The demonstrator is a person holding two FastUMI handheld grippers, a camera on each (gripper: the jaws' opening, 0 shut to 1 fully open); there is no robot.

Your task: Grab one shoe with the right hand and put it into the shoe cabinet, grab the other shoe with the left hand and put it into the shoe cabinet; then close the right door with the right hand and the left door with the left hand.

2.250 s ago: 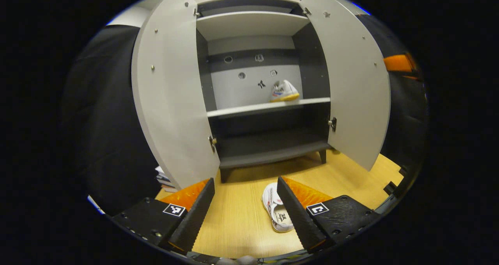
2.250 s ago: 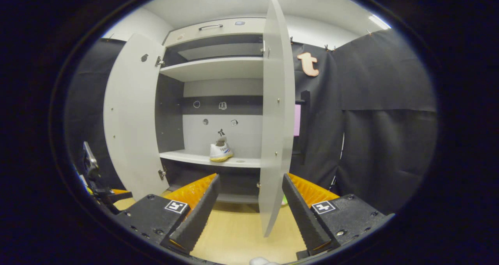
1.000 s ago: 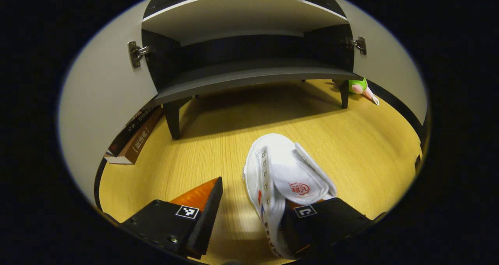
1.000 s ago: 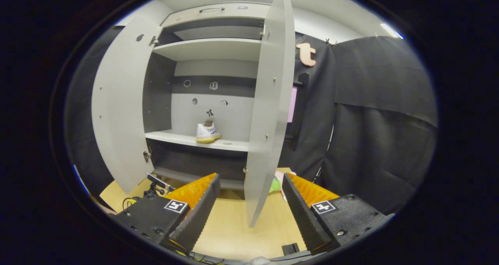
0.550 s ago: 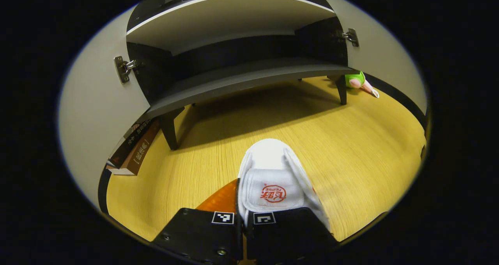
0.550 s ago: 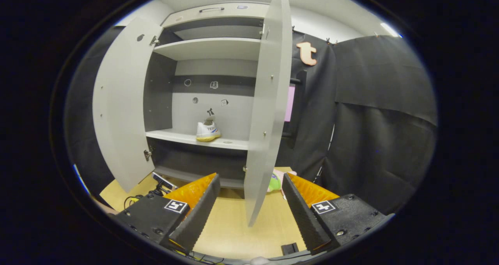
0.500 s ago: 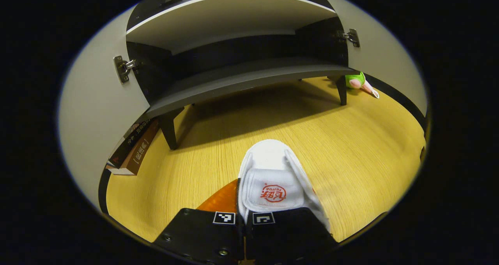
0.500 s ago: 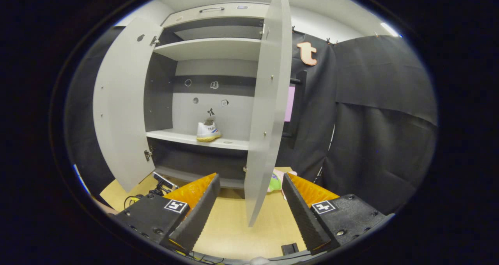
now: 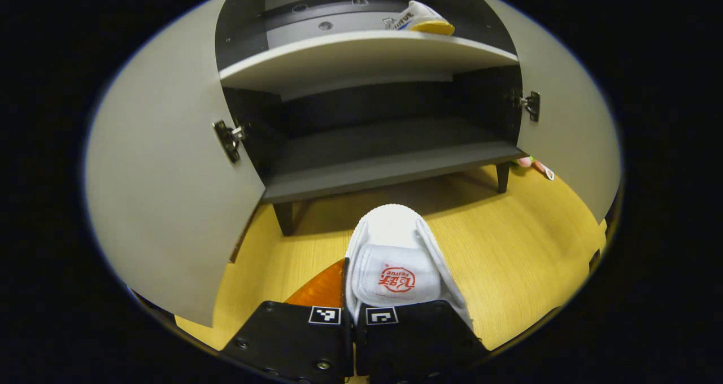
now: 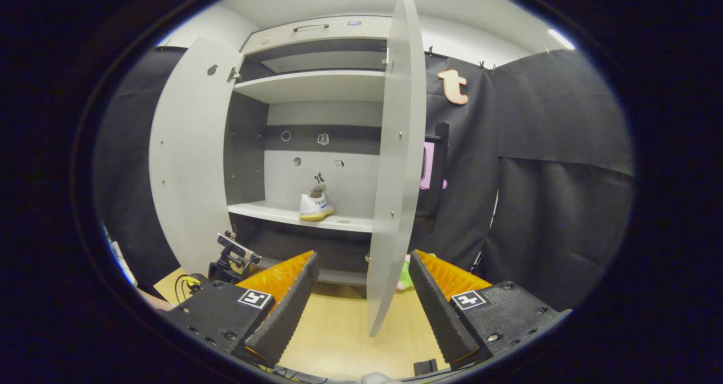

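Note:
My left gripper [image 9: 353,293] is shut on a white shoe [image 9: 395,260], pinching its side wall; the toe points at the open shoe cabinet's dark bottom shelf [image 9: 384,169]. The other white shoe [image 9: 421,20] with a yellow sole stands on the light middle shelf [image 9: 361,56], right of centre, and the right gripper view has this shoe [image 10: 316,206] too. Both doors stand open: left door [image 9: 164,192], right door [image 9: 565,141]. My right gripper [image 10: 361,293] is open and holds nothing, back from the cabinet, facing the near edge of the right door [image 10: 395,164]. The left gripper [image 10: 234,257] appears low beside the left door [image 10: 186,164].
A green and pink toy [image 9: 534,164] lies on the wooden floor [image 9: 508,248] by the cabinet's right leg, behind the right door. Black cloth walls [image 10: 553,203] close the booth on the right. Cables [image 10: 186,282] lie at the lower left of the right gripper view.
My left gripper came down over the shoe on the floor and shut on it, then rose and tilted up toward the cabinet. The right gripper has barely moved and stays open.

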